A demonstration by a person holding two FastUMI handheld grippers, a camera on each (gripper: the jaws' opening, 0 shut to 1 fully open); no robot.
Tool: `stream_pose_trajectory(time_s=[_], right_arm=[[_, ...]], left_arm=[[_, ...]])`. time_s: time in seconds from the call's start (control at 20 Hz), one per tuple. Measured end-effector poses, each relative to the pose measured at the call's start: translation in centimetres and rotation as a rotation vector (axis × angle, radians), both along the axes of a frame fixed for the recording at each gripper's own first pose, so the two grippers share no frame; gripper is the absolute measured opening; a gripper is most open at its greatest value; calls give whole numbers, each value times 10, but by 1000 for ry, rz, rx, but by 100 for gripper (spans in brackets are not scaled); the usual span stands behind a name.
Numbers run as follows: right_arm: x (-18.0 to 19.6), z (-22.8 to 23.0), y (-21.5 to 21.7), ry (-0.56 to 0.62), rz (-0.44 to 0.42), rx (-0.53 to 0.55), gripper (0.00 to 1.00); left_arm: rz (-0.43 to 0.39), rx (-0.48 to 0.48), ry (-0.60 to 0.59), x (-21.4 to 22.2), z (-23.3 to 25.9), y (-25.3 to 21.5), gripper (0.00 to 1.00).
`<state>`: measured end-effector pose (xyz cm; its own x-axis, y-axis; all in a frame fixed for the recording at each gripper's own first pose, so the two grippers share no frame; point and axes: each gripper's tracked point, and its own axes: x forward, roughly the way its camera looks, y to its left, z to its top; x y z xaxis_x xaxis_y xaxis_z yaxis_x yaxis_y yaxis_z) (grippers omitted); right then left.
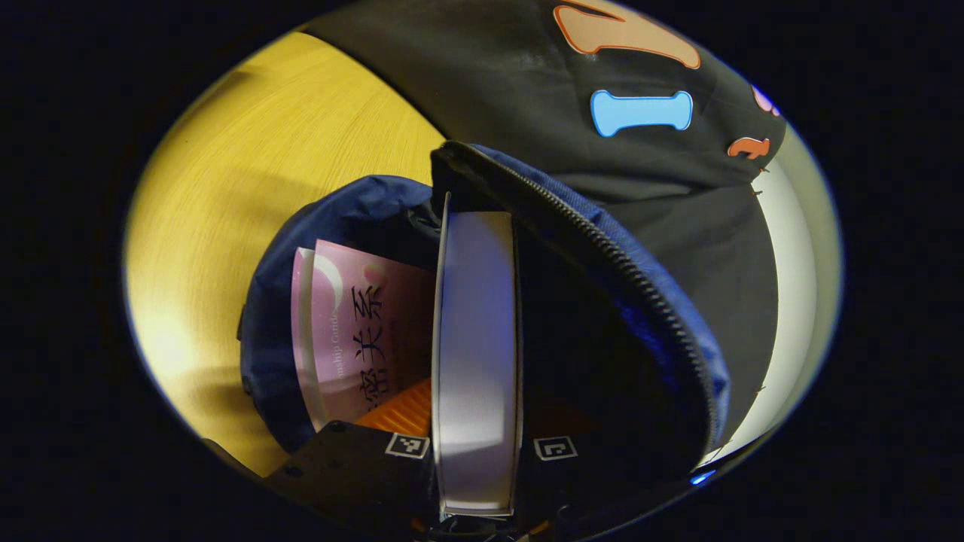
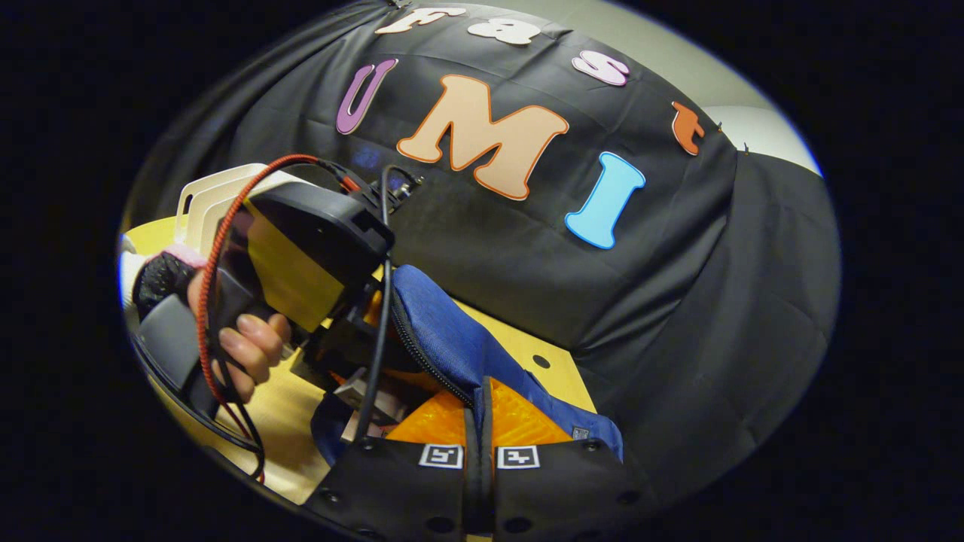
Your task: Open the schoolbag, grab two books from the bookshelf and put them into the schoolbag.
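Observation:
The blue schoolbag (image 1: 640, 301) stands open on the table, its zipper rim curving along the right. A pink book (image 1: 354, 324) lies inside it at the left. My left gripper (image 1: 476, 391) is shut on a second book (image 1: 476, 301), seen page-edge on, which reaches down into the bag's opening. In the right gripper view, my right gripper (image 2: 478, 421) is shut on the dark rim of the schoolbag (image 2: 444, 331) and holds it up. A hand (image 2: 248, 346) holds the left gripper (image 2: 316, 241) over the bag's mouth.
The yellow wooden table (image 1: 248, 188) stretches to the left of the bag. A white bookshelf (image 2: 215, 196) stands behind the left gripper. The black cloth wall (image 2: 678, 301) hangs close behind the bag.

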<state>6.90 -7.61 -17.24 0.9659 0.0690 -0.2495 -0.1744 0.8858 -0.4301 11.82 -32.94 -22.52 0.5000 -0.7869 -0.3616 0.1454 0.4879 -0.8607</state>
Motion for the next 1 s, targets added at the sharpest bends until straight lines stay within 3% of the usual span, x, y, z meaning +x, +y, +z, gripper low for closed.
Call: stream_pose_trajectory(time_s=[0.15,0.2,0.25,0.3,0.35,0.4,0.45,0.5,0.6,0.65,0.75,0.85,1.0], right_arm=[[2,-8,0,14,4,-10,1],[2,-9,2,15,12,-25,5],[2,-11,2,17,18,-39,5],[1,-13,2,19,24,-47,3],[0,-16,3,24,27,-53,5],[0,-16,4,25,27,-59,3],[0,-17,4,24,29,-64,2],[0,-18,4,26,31,-68,1],[1,-18,3,27,33,-59,5],[0,-18,3,30,34,-56,5],[-2,-20,5,39,48,-63,3],[-4,-21,7,45,57,-81,1],[-14,-26,7,85,77,-64,9]], left_arm=[[-5,-22,20,0,-7,-1,37],[-11,-8,21,-3,-10,3,37],[-10,34,20,-4,-18,8,39],[-3,87,13,-4,-24,16,35],[4,127,9,0,-30,24,55],[12,142,-3,-4,-25,34,53],[26,168,-15,-4,-25,40,75],[34,199,-35,-7,-24,50,69],[59,281,-77,-11,-20,73,76],[72,318,-100,-16,-18,83,88],[112,403,-155,-24,-8,110,95],[155,467,-198,-29,4,130,95],[201,496,-226,-44,22,146,95]])
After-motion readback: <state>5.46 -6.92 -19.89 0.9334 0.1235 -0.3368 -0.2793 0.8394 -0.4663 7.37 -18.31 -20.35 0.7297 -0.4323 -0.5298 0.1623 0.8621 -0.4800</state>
